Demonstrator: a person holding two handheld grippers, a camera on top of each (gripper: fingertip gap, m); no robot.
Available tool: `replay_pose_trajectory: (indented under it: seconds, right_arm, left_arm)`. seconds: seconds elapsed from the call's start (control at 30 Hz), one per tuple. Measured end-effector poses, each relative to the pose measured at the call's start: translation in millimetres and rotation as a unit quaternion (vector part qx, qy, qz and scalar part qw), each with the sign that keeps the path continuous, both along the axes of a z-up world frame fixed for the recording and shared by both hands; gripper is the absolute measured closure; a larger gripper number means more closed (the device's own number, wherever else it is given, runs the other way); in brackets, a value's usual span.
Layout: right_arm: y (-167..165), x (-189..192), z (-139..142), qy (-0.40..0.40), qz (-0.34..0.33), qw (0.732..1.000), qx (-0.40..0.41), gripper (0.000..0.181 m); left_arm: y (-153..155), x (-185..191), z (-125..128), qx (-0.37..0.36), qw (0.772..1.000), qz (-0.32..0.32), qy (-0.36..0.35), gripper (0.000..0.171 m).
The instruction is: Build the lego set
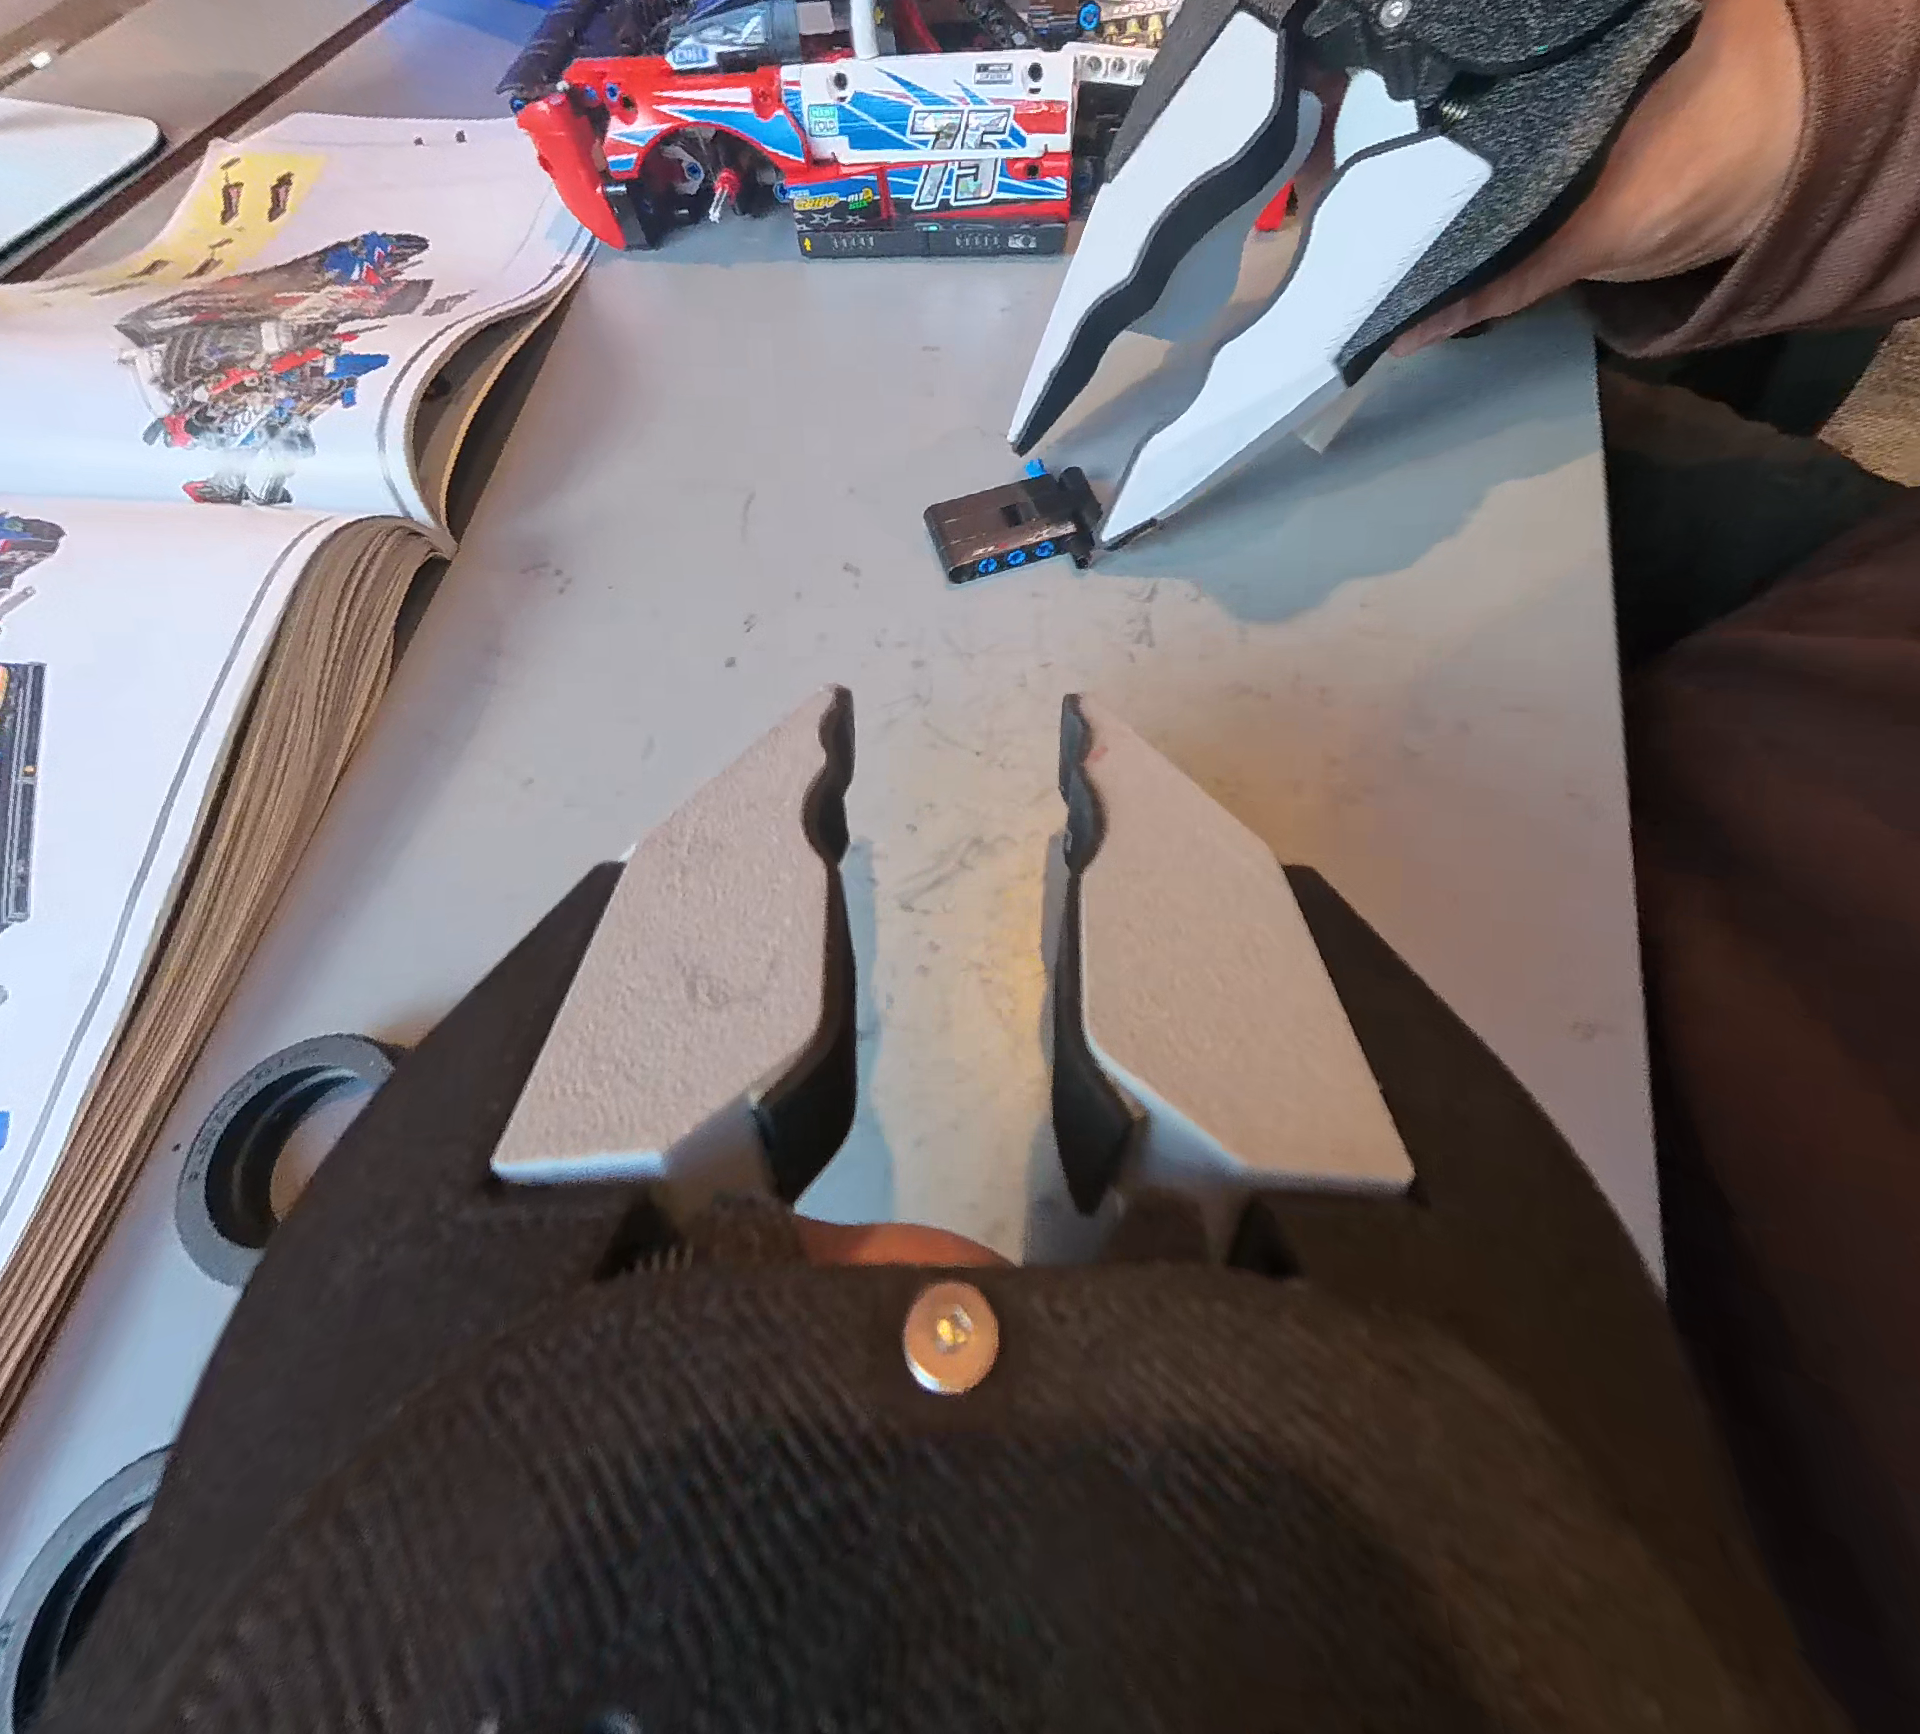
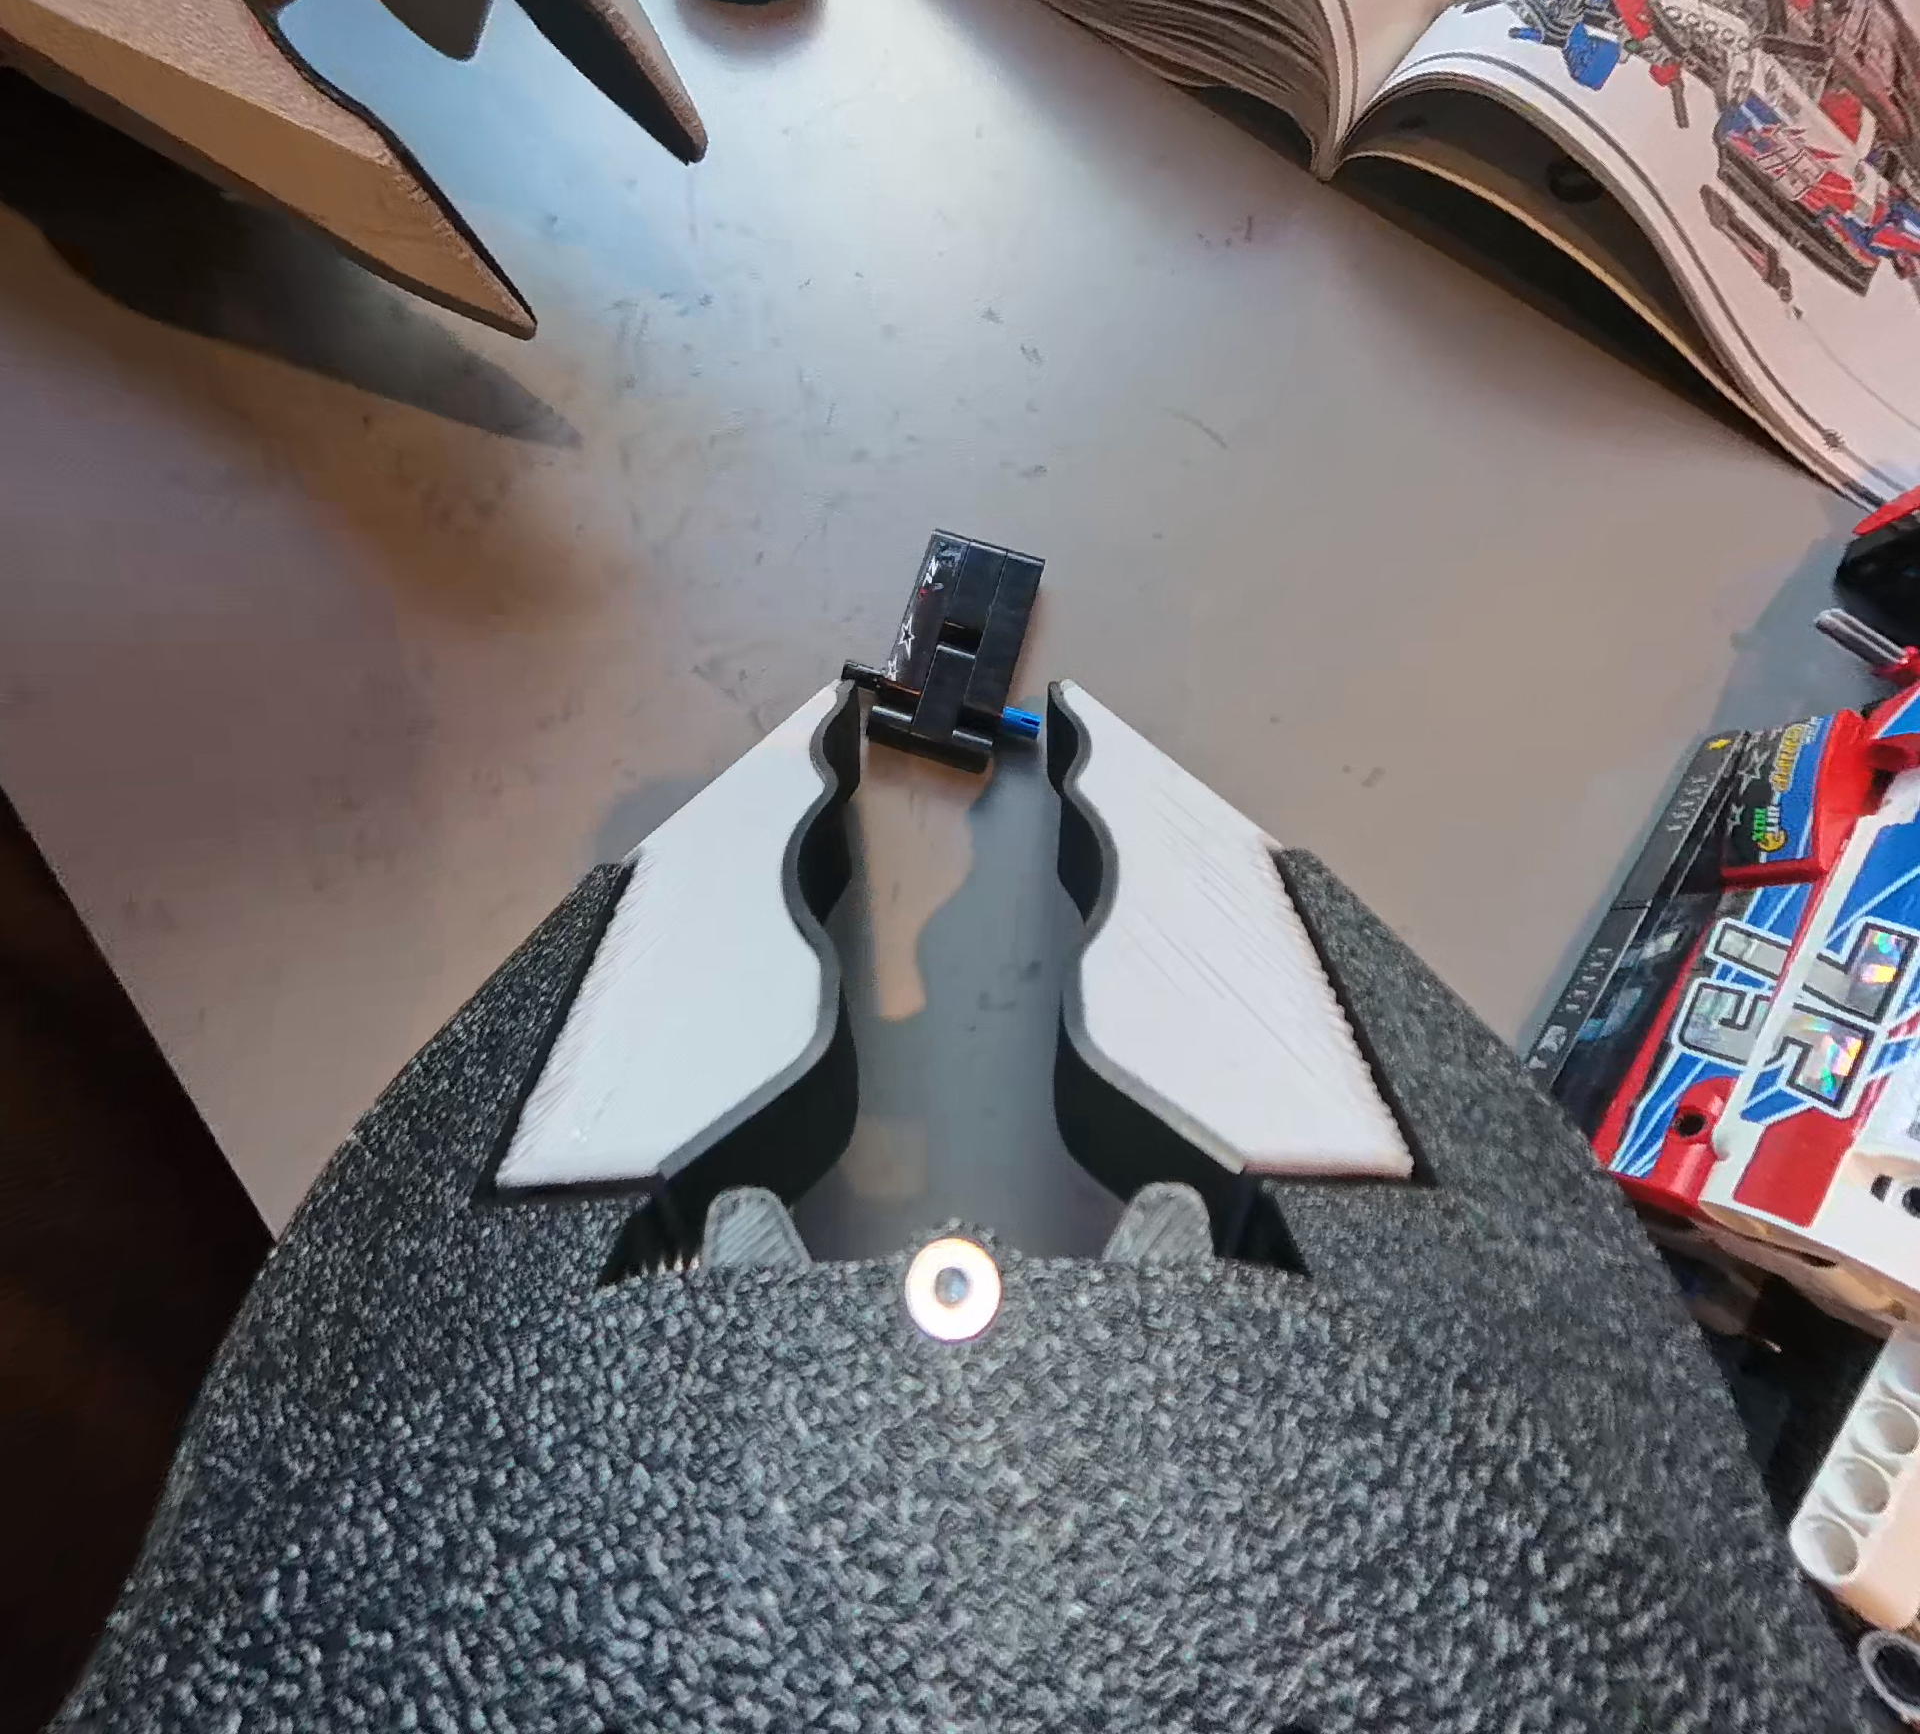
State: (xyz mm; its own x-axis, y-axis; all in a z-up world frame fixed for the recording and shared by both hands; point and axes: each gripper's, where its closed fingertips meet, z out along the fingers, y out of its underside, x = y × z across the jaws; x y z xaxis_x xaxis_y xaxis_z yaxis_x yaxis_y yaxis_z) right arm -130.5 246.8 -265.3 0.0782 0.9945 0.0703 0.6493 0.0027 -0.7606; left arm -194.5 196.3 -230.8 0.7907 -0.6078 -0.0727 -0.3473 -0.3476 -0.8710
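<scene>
One small black lego piece [image 2: 961, 645] just ahead of right gripper [image 2: 951, 697], jaws spread; left gripper [image 1: 956, 708] likewise spread.

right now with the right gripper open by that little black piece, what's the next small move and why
Probably ease the right gripper slightly forward and close on the small black piece. Its jaws stand open with the piece's near end, blue pin included, just between the fingertips, lying loose on the table. The left gripper is open, empty and well short of it, so the right one seems best placed.
</scene>
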Motion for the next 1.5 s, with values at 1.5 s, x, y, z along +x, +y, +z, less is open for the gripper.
replay_pose_trajectory:
  seconds: [1.5]
  right_arm:
    - [9, 49, 18, 0.053, -0.102, 0.993, -0.017, 0.157]
  left_arm:
    - [55, 38, -39, -0.072, 0.988, -0.097, 0.1, 0.152]
